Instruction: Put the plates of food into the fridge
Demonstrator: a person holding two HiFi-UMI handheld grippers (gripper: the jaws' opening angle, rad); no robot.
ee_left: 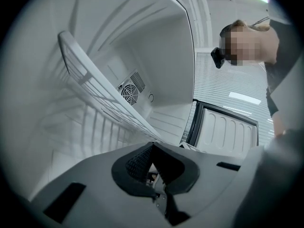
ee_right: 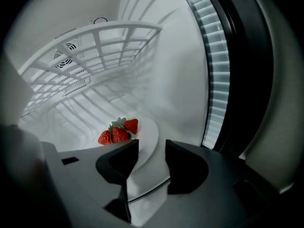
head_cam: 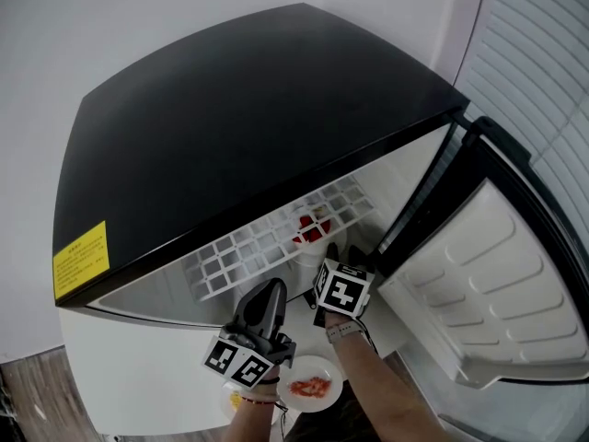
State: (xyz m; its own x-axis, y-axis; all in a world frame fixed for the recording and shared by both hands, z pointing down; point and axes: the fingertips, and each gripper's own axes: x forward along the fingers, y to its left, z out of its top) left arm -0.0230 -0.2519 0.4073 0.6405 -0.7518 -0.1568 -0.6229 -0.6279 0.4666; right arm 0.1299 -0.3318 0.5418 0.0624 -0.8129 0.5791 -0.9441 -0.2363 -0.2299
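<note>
Fridge (head_cam: 230, 127) is open, door (head_cam: 497, 284) swung right, wire shelf (ee_right: 104, 46) up top. The strawberry plate (ee_right: 145, 137) sits inside under that shelf, rim just at the right gripper (ee_right: 152, 147), whose fingers are wide apart and grip nothing. A plate of red food (head_cam: 310, 387) lies outside, low, behind both grippers. The left gripper (ee_left: 152, 148) is nearer, fingers closed, apparently empty. Supporting surface: can't tell.

- White plate (ee_right: 145, 139) bearing three red strawberries (ee_right: 118, 133) lies flat on a shelf (ee_right: 156, 175) inside the fridge (head_cam: 230, 127), lower centre.
- Second white plate (head_cam: 313, 368), with reddish food, sits outside, bottom centre.
- Fridge: black top, white interior, door open at right.
</note>
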